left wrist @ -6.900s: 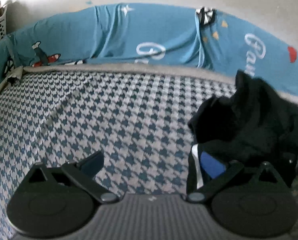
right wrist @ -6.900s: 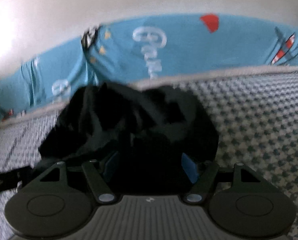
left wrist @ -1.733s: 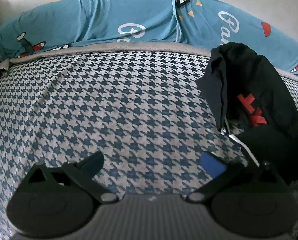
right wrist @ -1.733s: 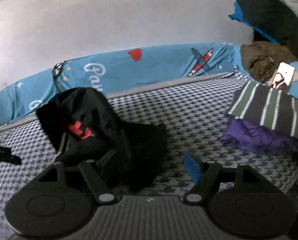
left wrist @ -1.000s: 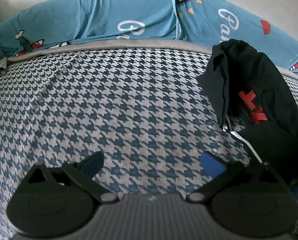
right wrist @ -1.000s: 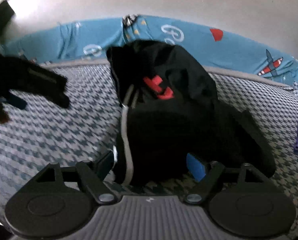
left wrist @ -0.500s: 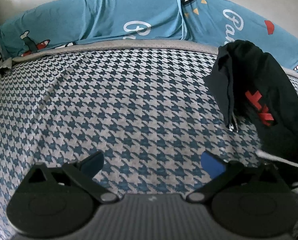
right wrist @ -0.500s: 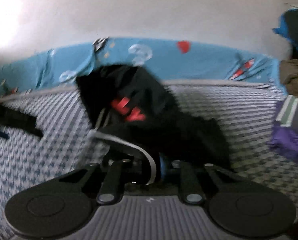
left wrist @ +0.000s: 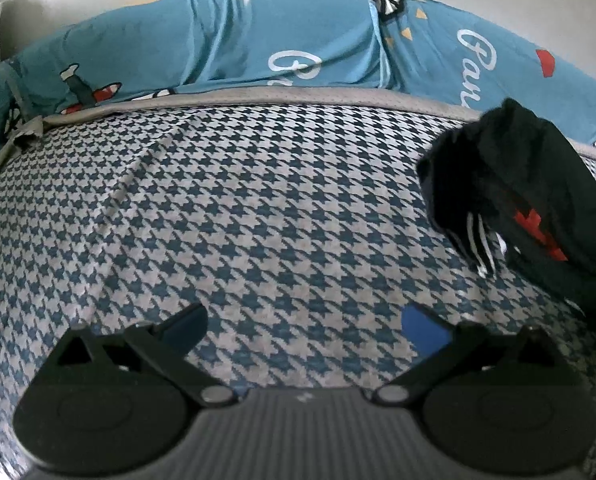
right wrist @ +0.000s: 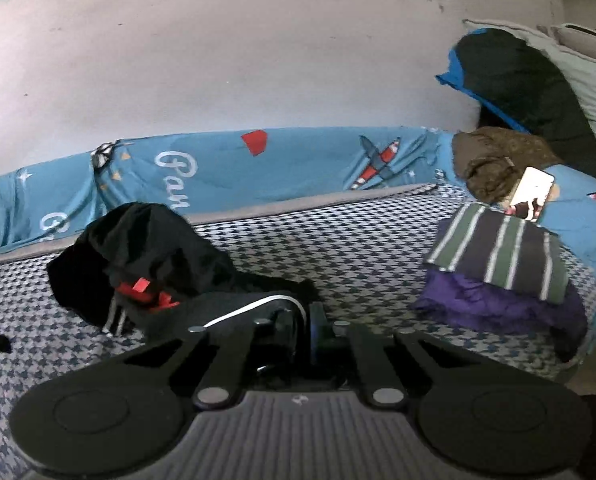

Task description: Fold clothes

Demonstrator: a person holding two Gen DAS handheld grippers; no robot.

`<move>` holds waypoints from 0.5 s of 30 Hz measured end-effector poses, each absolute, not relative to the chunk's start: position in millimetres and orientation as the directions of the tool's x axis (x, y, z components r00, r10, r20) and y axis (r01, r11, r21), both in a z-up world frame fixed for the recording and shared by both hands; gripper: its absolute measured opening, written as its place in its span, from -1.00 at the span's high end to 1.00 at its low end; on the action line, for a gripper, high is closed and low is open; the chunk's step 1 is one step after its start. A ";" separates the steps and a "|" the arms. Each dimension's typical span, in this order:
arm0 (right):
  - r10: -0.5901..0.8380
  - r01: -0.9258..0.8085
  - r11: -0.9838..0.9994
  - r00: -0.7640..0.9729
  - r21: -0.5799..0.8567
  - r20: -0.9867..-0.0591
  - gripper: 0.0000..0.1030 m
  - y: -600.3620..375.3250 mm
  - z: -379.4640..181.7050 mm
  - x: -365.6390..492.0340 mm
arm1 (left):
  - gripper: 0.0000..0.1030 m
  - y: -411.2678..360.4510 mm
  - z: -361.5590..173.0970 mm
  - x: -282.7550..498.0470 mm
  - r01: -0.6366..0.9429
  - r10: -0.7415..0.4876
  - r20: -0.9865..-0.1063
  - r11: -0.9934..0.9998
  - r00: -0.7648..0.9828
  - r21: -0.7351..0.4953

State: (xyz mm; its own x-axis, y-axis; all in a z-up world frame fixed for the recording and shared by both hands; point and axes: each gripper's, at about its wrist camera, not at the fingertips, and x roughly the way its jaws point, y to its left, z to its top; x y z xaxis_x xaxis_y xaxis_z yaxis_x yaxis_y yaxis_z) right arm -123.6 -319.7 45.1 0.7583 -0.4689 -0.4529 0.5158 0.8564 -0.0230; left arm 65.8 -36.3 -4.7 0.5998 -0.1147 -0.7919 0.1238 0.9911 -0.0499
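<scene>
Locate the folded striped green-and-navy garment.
In the right wrist view the striped green-and-navy garment lies at the right, atop a purple folded garment on the houndstooth bed cover.

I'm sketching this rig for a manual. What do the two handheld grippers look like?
Both look alike. The left gripper has a grey ribbed body, two round black discs at the sides, black angled link arms on silver pivot pins, and black fingers faced with blue pads. The right gripper shows the same build. No cables or sleeves are visible.
</scene>
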 end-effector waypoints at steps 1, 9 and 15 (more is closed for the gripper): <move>-0.476 0.525 0.851 0.750 -0.024 -0.460 0.87 -320.5 45.8 -123.0 | -1.00 -34.2 -4.7 66.0 0.118 -0.115 -0.792 0.991 0.600 -0.055; -0.462 0.521 0.852 0.707 -0.047 -0.536 0.09 -322.3 45.1 -124.4 | -1.00 -25.3 -4.1 66.3 0.098 -0.123 -0.790 0.992 0.600 -0.080; -0.406 0.440 0.893 0.701 -0.092 -0.586 -0.01 -314.0 39.9 -129.5 | -1.00 -23.6 -6.1 68.0 0.090 -0.123 -0.791 0.992 0.599 -0.085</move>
